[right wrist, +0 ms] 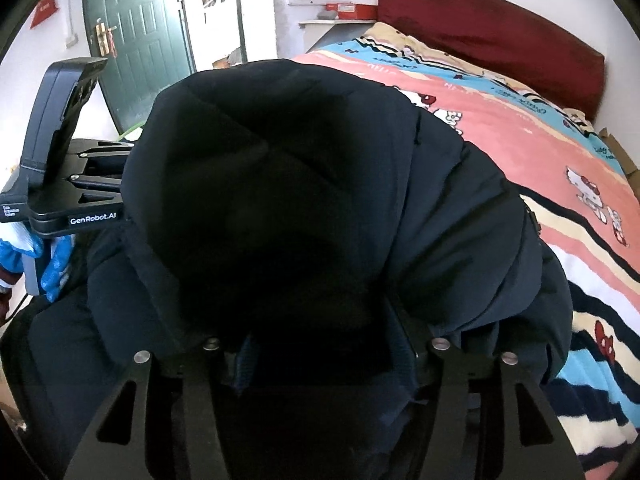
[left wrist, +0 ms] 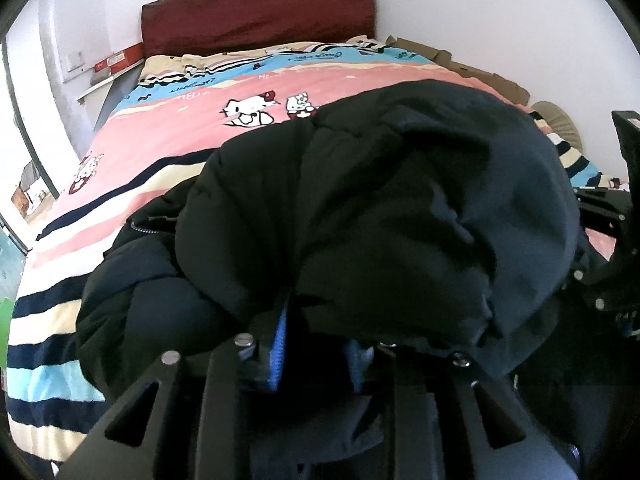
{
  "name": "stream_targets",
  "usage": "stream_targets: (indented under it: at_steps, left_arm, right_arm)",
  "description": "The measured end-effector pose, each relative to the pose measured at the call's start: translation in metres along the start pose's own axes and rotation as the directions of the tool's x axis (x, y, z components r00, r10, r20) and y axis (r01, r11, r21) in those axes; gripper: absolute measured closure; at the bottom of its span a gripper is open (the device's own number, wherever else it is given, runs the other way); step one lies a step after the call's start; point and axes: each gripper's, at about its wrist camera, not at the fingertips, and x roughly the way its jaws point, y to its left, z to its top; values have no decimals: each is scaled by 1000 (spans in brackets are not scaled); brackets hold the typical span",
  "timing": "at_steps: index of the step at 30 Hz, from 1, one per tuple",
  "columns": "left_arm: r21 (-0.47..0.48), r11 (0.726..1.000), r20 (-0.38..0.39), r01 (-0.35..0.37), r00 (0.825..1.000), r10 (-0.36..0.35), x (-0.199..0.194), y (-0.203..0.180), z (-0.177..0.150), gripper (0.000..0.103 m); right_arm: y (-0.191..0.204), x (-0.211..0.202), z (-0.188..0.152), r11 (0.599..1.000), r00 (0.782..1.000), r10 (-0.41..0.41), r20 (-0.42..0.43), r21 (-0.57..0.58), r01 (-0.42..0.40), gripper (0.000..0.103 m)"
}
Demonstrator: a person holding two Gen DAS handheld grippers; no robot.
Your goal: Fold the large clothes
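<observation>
Dark padded jacket (left wrist: 380,216) lay bunched over both grippers; whether either gripper gripped it, I couldn't tell; bed (left wrist: 168,148) open toward 11 o'clock.

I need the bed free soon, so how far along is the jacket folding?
Done: the dark puffer jacket is bunched into a mound on the striped quilt. In hand: both the left gripper and right gripper sit at its near edge, fingertips buried in fabric. Left: flattening and squaring it; it isn't a neat fold yet.

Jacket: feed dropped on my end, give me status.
Left gripper, right gripper: fingers apart, tips under fabric. Dark jacket heaped on bedspread, not folded flat. Nothing else blocking.
</observation>
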Motion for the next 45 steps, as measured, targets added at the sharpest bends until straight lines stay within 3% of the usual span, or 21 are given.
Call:
stream_targets:
  at_steps: [3, 7, 15, 22, 27, 31, 34, 40, 45]
  left_arm:
    - [13, 1000, 0, -3, 1000, 3, -7, -1, -3, 73]
    - [14, 1000, -16, 6, 1000, -6, -20, 1, -15, 57]
    - [-49, 999, -54, 7, 998, -10, -50, 22, -52, 55]
    - [-195, 977, -89, -91, 993, 75, -68, 61, -58, 55]
    - [-271, 957, -38, -106, 994, 99, -80, 75, -20, 55]
    - [-264, 960, -15, -92, 996, 91, -72, 72, 28, 55]
    - [-246, 967, -16, -64, 998, 62, -48, 62, 64, 55]
    - [-297, 954, -24, -37, 999, 31, 0, 52, 107, 55]
    - [-273, 962, -46, -34, 999, 22, 23, 42, 114, 55]
  right_arm:
    - [-2, -3, -1, 1000, 1000, -4, 3, 1, 4, 46]
    - [-6, -11, -7, 1000, 1000, -9, 7, 2, 9, 46]
    - [-23, -35, -40, 998, 999, -37, -19, 44, 37, 42]
    - [-44, -52, -41, 994, 998, -63, -7, 87, 64, 42]
    - [-57, -63, -11, 991, 995, -91, 42, 107, 86, 42]
    - [-65, -58, 31, 989, 991, -106, 78, 115, 97, 42]
    - [-69, -47, 64, 987, 989, -108, 96, 131, 95, 42]
    - [-77, -11, 117, 974, 989, -104, 108, 213, 79, 41]
    - [-80, 29, 128, 964, 994, -101, 41, 249, 88, 39]
